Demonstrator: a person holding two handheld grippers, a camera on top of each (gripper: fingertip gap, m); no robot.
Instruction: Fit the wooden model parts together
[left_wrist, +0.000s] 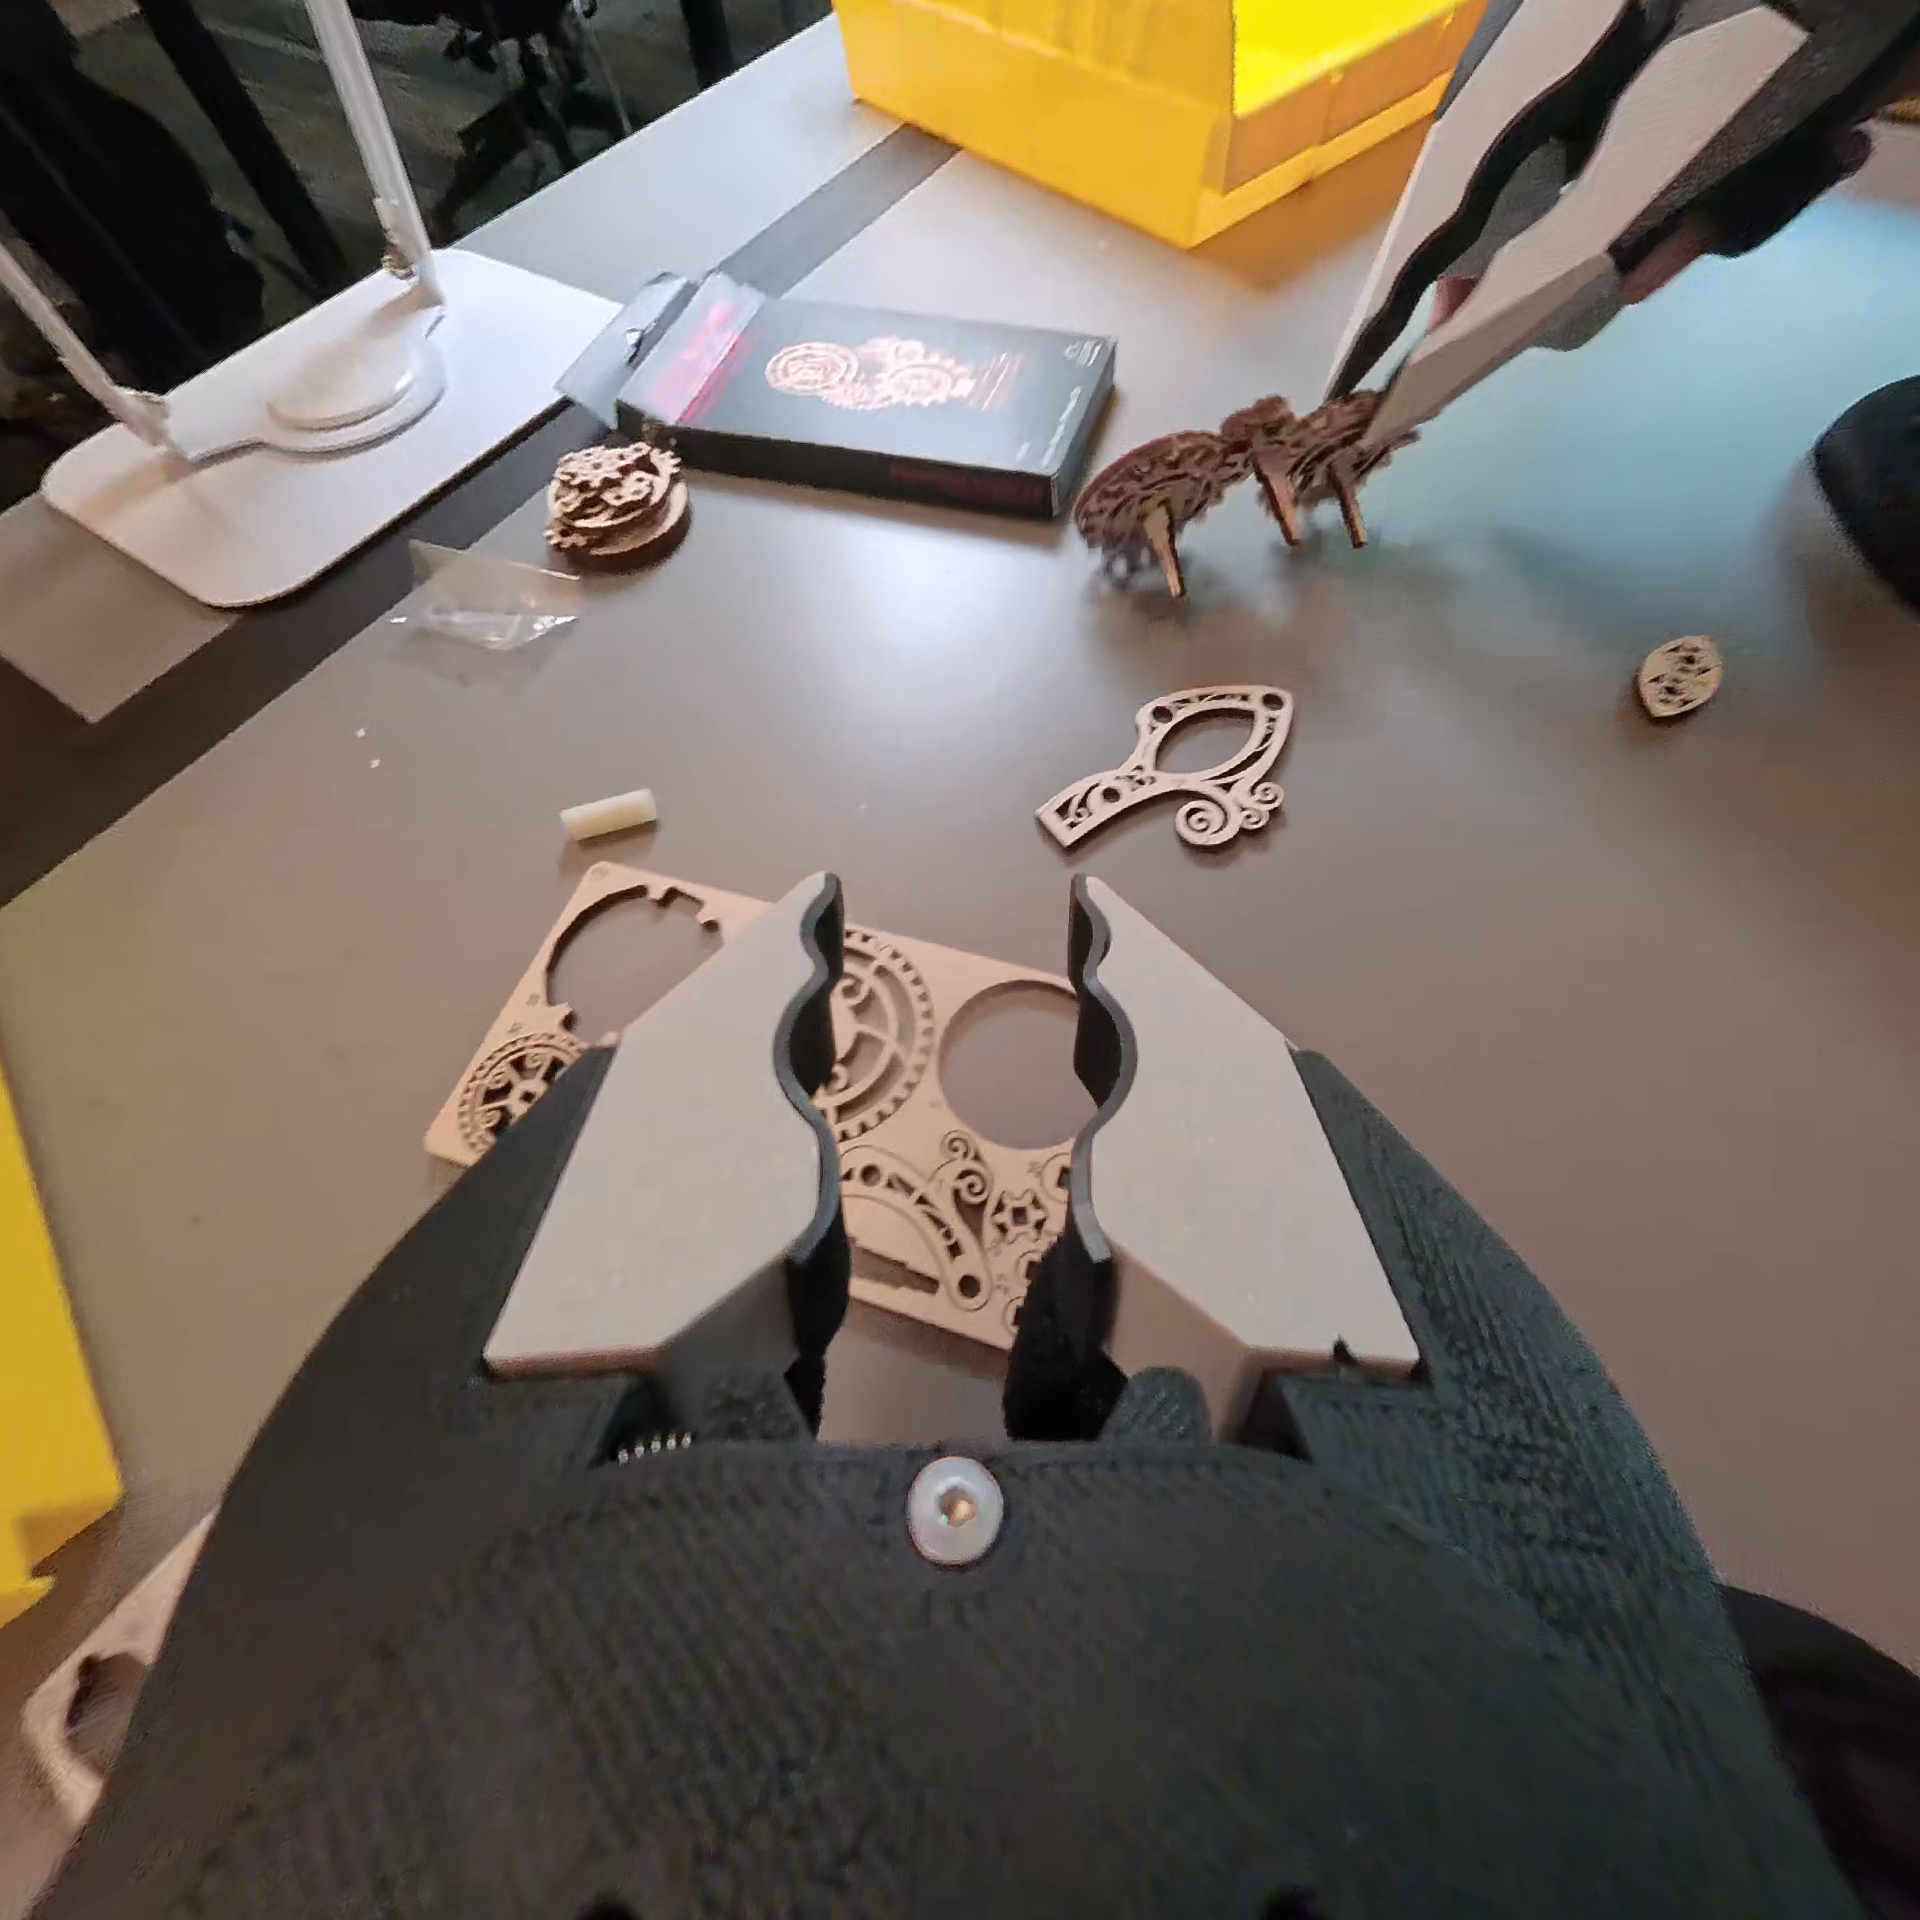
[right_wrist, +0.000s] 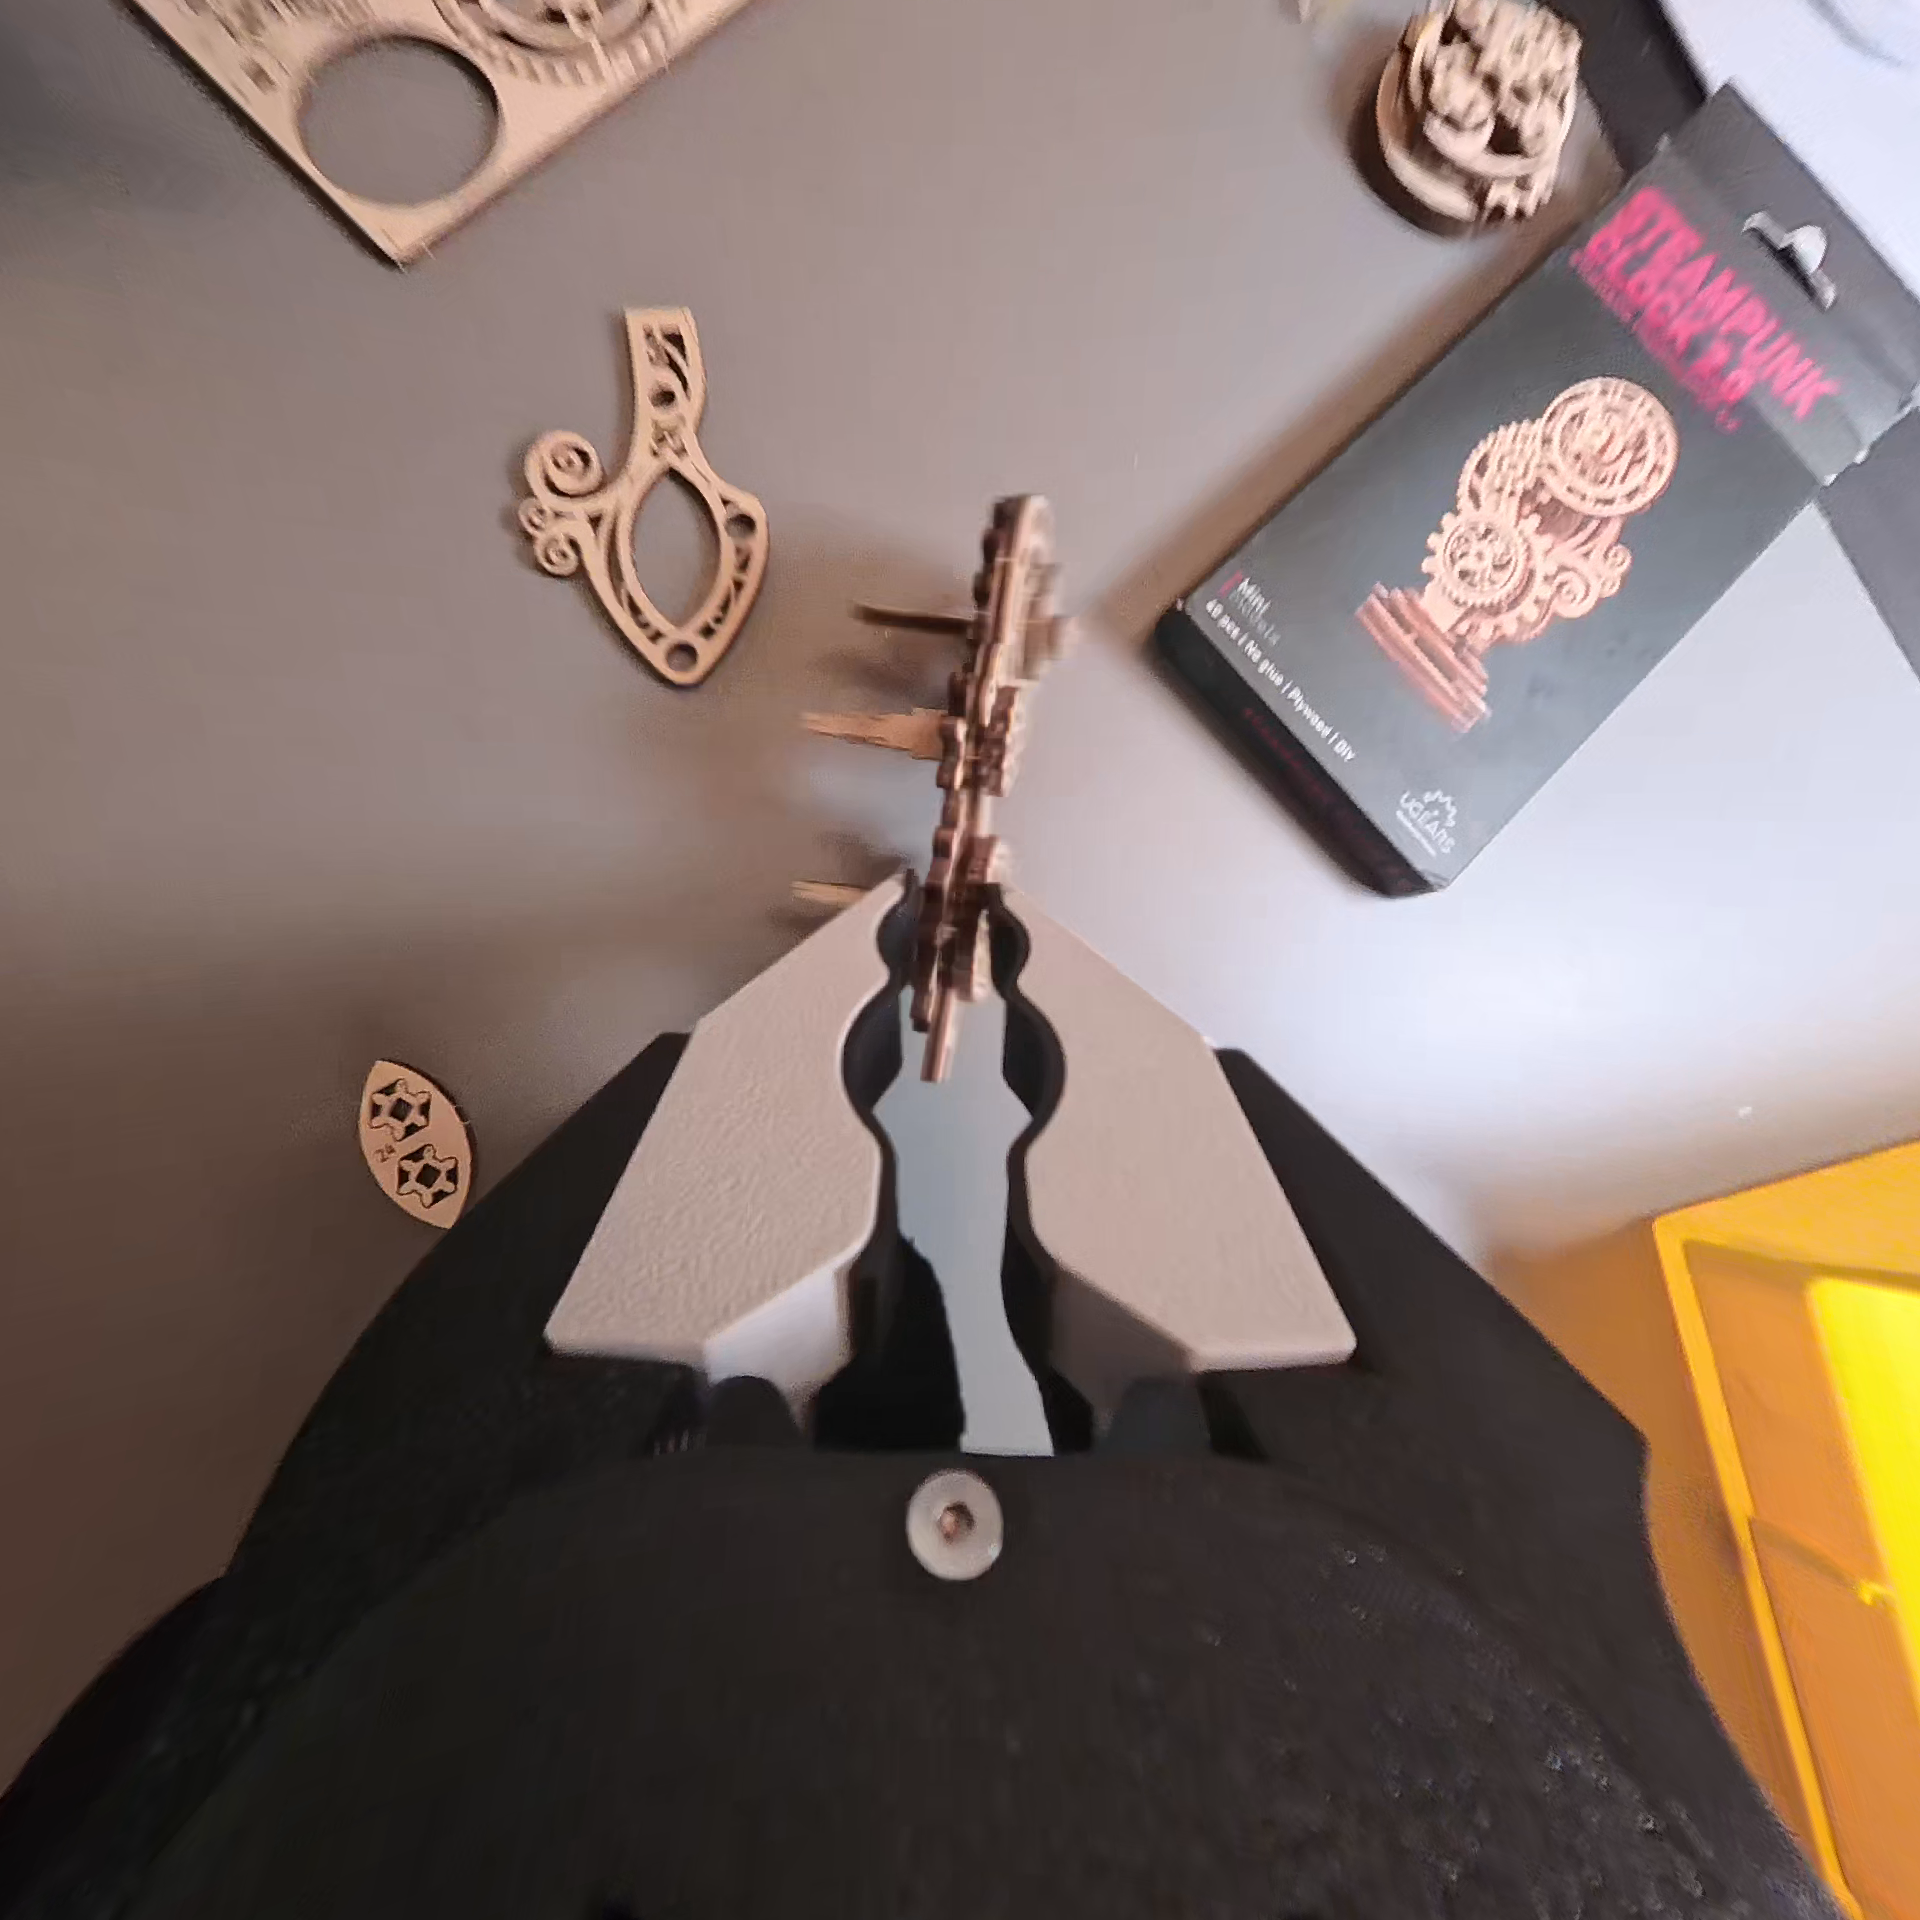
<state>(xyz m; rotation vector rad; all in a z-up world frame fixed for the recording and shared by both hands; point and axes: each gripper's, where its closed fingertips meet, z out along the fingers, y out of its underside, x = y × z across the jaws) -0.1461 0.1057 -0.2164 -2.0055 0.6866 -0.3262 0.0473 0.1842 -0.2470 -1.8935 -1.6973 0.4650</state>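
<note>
My right gripper (right_wrist: 951, 899) is shut on a dark wooden gear assembly (right_wrist: 997, 707) with three pegs and holds it above the grey table; it also shows in the left wrist view (left_wrist: 1226, 478), gripped by the right gripper (left_wrist: 1366, 400). My left gripper (left_wrist: 956, 904) is open and empty over a flat wooden parts sheet (left_wrist: 935, 1101). An ornate flat frame piece (left_wrist: 1174, 769) (right_wrist: 644, 509) and a small oval piece (left_wrist: 1678, 675) (right_wrist: 416, 1143) lie loose on the table. A round wooden base assembly (left_wrist: 618, 499) (right_wrist: 1475, 114) stands farther off.
The black model box (left_wrist: 883, 416) (right_wrist: 1538, 582) lies near the base assembly. A yellow bin (left_wrist: 1143, 94) (right_wrist: 1808, 1507) stands at the table's far side. A white lamp base (left_wrist: 312, 395), a clear plastic bag (left_wrist: 478, 613) and a small white cylinder (left_wrist: 608, 810) lie left. About 20 cm separates my left fingertips from my right. Measured from the fingertips, the small oval piece (left_wrist: 1678, 675) is 12 cm or so from the right gripper and 25 cm from the left. Seen from the right wrist view (right_wrist: 402, 1139) as well.
</note>
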